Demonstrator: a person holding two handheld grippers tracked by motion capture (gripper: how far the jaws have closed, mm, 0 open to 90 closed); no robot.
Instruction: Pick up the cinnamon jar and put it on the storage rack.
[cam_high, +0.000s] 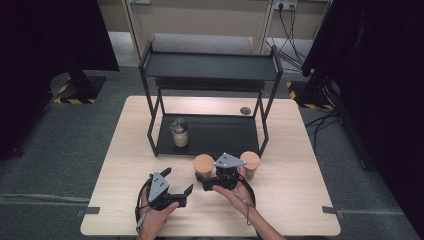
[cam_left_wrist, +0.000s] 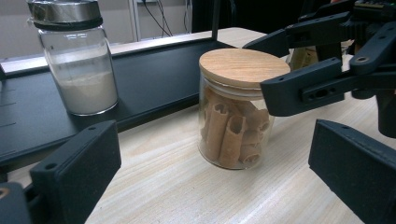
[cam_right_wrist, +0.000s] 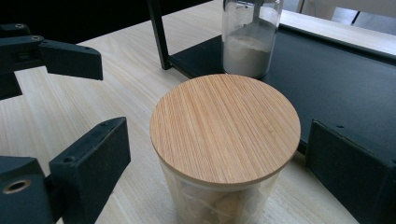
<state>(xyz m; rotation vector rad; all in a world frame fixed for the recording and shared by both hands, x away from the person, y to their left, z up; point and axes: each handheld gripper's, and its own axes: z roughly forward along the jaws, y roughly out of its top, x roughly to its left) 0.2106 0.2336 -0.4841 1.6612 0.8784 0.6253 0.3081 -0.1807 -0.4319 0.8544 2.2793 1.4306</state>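
black jaws on our right gripper (cam_high: 214, 181) stand spread to either side of the wood-lidded jar (cam_right_wrist: 224, 140), pads not pressing the glass, and we see rolled wafers packed inside that jar (cam_left_wrist: 233, 112) as it stands on the pale table (cam_high: 125, 150) just in front of the black shelf rack (cam_high: 210, 67). our left gripper (cam_high: 176, 184) hangs released over bare table, nothing between its jaws, while a second wood-lidded jar (cam_high: 250, 164) stands just beyond the right gripper. on the rack's bottom shelf a metal-capped jar of white powder (cam_high: 179, 132) stands upright.
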